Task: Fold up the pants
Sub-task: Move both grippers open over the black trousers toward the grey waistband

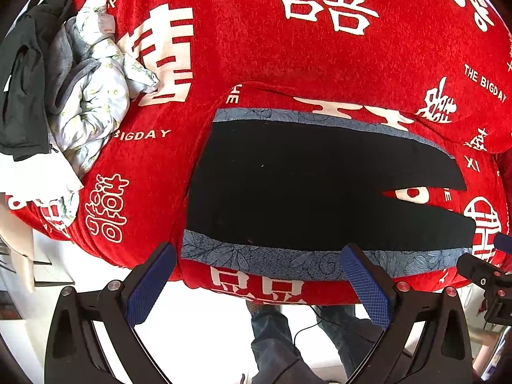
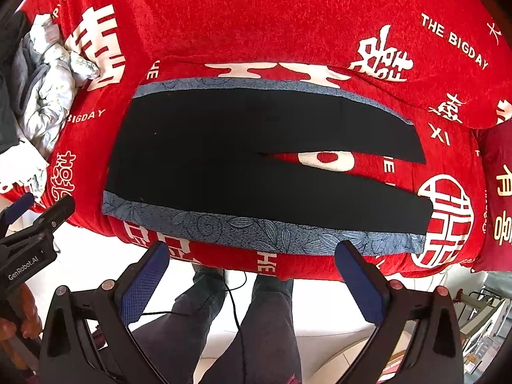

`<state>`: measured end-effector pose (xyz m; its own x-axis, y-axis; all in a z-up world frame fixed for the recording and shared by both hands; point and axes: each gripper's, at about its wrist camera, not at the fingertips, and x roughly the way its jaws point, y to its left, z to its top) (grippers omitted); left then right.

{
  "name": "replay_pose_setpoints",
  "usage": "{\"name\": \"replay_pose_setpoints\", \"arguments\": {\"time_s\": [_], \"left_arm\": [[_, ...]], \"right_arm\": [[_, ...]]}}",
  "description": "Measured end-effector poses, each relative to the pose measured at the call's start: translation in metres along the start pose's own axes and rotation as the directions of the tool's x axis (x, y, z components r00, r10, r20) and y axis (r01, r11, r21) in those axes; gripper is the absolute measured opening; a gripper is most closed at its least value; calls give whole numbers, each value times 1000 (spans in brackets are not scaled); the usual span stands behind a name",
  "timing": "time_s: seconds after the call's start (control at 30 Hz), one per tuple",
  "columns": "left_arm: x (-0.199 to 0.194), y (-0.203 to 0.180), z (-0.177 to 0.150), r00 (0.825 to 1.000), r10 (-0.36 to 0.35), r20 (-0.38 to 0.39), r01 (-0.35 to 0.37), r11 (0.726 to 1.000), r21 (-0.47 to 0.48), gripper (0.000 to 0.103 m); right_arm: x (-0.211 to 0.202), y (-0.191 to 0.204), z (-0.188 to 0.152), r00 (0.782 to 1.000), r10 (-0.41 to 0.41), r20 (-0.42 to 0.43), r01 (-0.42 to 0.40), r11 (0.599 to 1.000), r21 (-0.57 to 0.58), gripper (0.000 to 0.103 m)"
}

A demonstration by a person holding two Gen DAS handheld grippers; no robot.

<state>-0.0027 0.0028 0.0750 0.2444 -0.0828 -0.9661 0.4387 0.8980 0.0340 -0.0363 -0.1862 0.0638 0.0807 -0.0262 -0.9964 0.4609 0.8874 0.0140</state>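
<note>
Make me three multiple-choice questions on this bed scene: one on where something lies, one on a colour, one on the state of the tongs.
1. Where do the pants lie?
A. on the blue flowered cloth
B. on the floor
C. on the crumpled clothes

2. What colour is the blanket?
A. green
B. red with white lettering
C. plain grey

3. How are the left tongs and right tongs?
A. both shut on the pants
B. one open, one shut
C. both open, holding nothing

Answers: 1 A, blue borders show along both sides of the pants; 2 B, red fills both views; 3 C, pads spread wide, empty.

Matt black cloth pants (image 1: 288, 185) lie on a fuzzy red blanket (image 1: 288, 48).
</note>
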Motion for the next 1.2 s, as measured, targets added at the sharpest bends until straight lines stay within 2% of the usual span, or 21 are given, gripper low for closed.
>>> {"name": "replay_pose_setpoints", "arguments": {"time_s": [0.27,0.67,0.9,1.2], "left_arm": [[-2,3,3,1000,3,10,-3,1000,-11,103],[3,16,8,1000,21,-12,-22,999,-49,103],[4,14,10,1000,17,-5,-17,999,-37,103],[18,15,3,998,8,-56,-10,999,-31,103]], "right_arm": [[2,3,5,1000,13,-6,-13,1000,-7,103],[2,18,15,1000,-23,12,24,998,-55,103],[2,17,18,1000,-24,18,25,998,-53,103],[13,14,14,999,-34,-11,34,999,-35,103]]}}
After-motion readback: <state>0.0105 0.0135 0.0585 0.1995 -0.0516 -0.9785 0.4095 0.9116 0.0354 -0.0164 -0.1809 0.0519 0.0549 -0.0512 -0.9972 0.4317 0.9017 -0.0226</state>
